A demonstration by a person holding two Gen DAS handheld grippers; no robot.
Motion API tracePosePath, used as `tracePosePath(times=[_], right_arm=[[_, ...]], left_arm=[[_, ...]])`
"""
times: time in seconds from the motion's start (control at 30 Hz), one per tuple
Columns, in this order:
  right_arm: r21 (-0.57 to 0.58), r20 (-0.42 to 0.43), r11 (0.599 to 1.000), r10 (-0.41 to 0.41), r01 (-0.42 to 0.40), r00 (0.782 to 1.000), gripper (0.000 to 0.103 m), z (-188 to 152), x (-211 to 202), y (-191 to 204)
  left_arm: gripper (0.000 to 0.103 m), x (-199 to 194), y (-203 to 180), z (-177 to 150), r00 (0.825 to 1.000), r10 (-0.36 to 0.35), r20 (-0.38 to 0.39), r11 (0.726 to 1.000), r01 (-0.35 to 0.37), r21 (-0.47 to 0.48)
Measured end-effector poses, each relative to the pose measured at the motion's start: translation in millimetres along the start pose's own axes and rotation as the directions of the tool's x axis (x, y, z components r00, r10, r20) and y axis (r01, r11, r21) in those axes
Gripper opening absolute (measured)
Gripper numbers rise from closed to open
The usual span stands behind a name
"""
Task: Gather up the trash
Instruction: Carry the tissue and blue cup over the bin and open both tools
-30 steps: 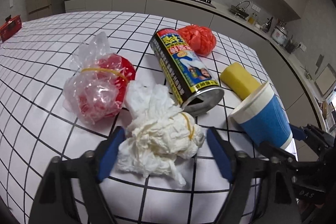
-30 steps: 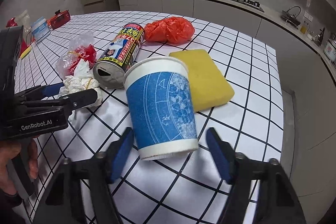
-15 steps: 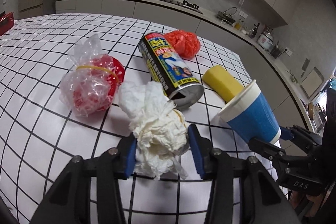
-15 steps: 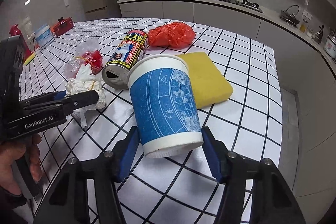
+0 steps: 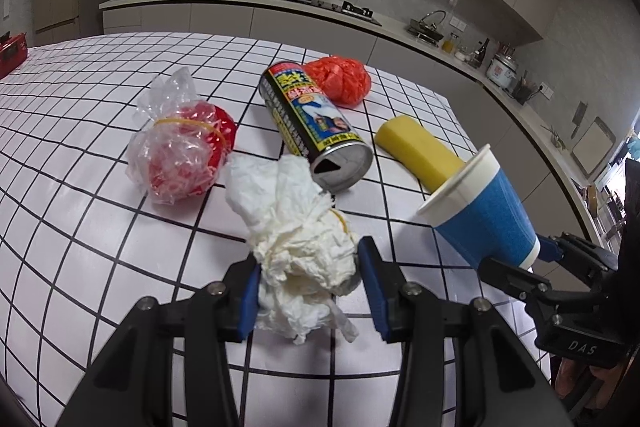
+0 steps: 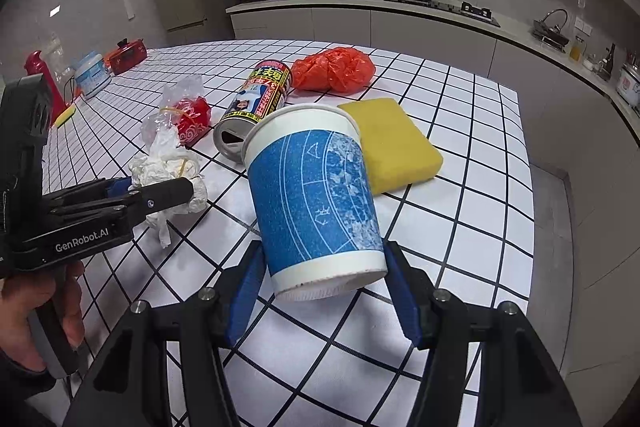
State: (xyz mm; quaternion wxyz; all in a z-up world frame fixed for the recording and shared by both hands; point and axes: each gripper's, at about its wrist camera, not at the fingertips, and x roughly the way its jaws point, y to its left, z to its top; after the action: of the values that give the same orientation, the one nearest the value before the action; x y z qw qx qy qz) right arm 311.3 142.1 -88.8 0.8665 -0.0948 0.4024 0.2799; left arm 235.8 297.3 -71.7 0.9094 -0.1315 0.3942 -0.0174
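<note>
Left gripper (image 5: 308, 291) jaws clamp tissue wad (image 5: 300, 247); right gripper (image 6: 324, 291) jaws clamp blue cup (image 6: 316, 203); can (image 5: 316, 131) beside the wad and bags remain uncollected.

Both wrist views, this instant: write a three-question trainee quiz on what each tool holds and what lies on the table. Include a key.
1. True or false: the left tool is shut on the crumpled white tissue wad.
2. Which item does the right tool grip? A) yellow sponge B) blue paper cup C) orange plastic bag
3. Fill in: the printed drink can lies on its ____ on the checked tablecloth, open end toward the tools.

Key: 1 true; 2 B; 3 side.
</note>
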Motion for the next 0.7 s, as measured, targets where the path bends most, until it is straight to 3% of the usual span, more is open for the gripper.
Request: tracePosePath(times=[0.7], right_arm=[[0.053, 0.037, 0.998, -0.028, 0.026, 0.999, 0.061, -25.5, -36.7, -21.6]], left_arm=[[0.045, -13.7, -22.2, -13.2, 0.999, -0.023, 0.022, 1.000, 0.023, 0.005]])
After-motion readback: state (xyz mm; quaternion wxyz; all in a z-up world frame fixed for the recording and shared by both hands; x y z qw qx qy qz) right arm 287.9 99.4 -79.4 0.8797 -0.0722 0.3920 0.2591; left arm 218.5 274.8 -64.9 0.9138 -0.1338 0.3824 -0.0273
